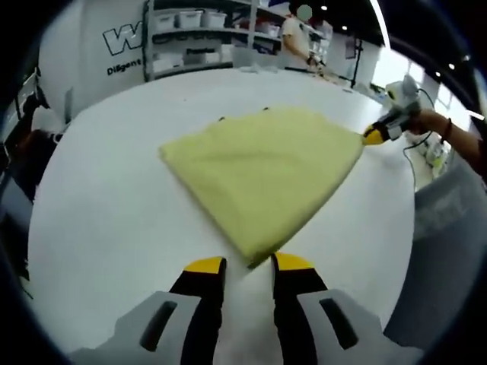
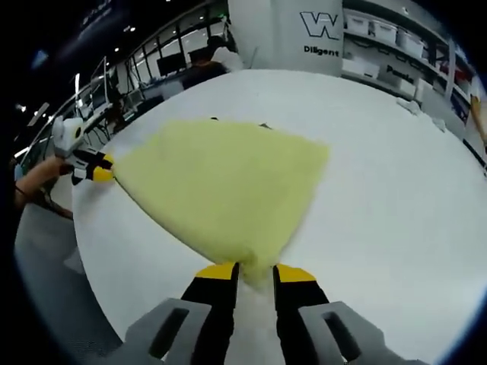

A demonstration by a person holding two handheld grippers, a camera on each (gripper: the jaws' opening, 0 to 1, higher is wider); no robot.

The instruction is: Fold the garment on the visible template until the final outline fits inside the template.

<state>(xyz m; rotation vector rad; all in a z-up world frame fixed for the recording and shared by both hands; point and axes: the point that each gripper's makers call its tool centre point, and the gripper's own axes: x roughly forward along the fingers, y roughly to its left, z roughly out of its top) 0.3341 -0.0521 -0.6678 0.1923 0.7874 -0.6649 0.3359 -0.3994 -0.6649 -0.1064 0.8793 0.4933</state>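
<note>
Handheld grippers: black, grey and yellow

Each gripper, left (image 1: 249, 266) and right (image 2: 256, 272), has two black jaws with yellow tips on grey housings; the person's wrist (image 1: 447, 125) wears a dark band.

Both views look low and close across the white table (image 1: 114, 220) from opposite corners of the yellow garment (image 1: 262, 171).

My left gripper (image 1: 249, 265) sits low with its yellow-tipped jaws parted a little. My right gripper (image 2: 256, 272) has its jaws parted likewise. My hand (image 1: 431, 122) holds it, forearm reaching in.
</note>
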